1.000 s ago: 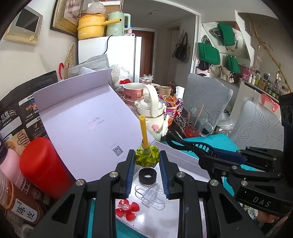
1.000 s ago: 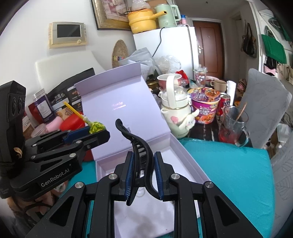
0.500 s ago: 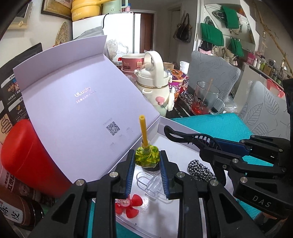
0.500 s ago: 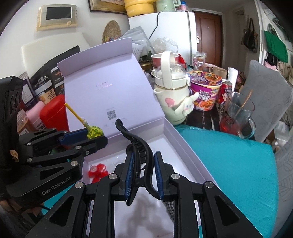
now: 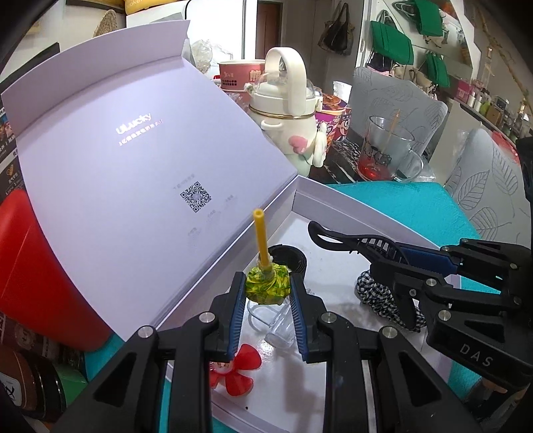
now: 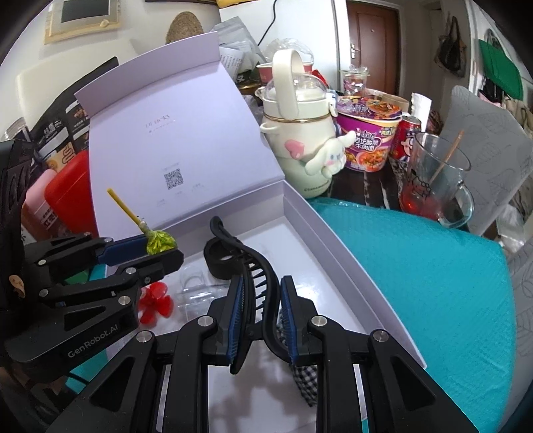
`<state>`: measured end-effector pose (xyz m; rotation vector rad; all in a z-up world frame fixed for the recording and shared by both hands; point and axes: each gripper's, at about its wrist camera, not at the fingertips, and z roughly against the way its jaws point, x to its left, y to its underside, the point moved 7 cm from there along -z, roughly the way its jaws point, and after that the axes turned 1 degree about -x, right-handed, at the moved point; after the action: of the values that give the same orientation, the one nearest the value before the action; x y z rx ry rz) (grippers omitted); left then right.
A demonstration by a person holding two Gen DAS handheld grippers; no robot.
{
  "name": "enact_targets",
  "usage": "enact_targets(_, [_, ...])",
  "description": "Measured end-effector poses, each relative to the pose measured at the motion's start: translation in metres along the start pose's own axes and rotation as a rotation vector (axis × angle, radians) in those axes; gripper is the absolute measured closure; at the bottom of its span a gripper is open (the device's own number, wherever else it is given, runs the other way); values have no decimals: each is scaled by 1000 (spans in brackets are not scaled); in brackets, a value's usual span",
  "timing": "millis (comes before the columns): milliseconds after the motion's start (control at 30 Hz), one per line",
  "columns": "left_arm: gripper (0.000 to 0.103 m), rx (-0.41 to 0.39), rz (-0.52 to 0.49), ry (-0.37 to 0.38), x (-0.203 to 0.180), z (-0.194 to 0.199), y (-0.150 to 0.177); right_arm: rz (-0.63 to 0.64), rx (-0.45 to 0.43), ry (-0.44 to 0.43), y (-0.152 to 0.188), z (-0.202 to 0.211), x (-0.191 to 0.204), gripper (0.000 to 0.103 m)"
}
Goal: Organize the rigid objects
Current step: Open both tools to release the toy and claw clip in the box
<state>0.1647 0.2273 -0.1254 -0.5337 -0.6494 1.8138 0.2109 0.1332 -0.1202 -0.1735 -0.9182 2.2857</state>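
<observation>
Left gripper clamps green-wrapped lollipop, yellow stick up, above open white box. Right gripper pinches black hair claw over box floor; black ring, red propeller, checkered scrunchie lie inside

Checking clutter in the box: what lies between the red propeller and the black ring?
In the left wrist view, a clear plastic clip lies on the box floor between the red propeller and the black ring.

A lived-in home. A fridge and door stand at the top. Noodle cup and kettle crowd the table centre.
</observation>
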Motion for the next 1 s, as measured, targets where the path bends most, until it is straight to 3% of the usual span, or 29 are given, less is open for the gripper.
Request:
enact_targets(433, [77,132,60,5,14,-32,21,-28,49,15,8,-13,-11,81])
enact_targets(567, [77,127,49,-55,17,-28,21,-34,53,26,8,-15,-13,80])
enact_targets(1000, [76,117,39,-42,4,-15,8,-12,-4,67,-1,5,-14,74])
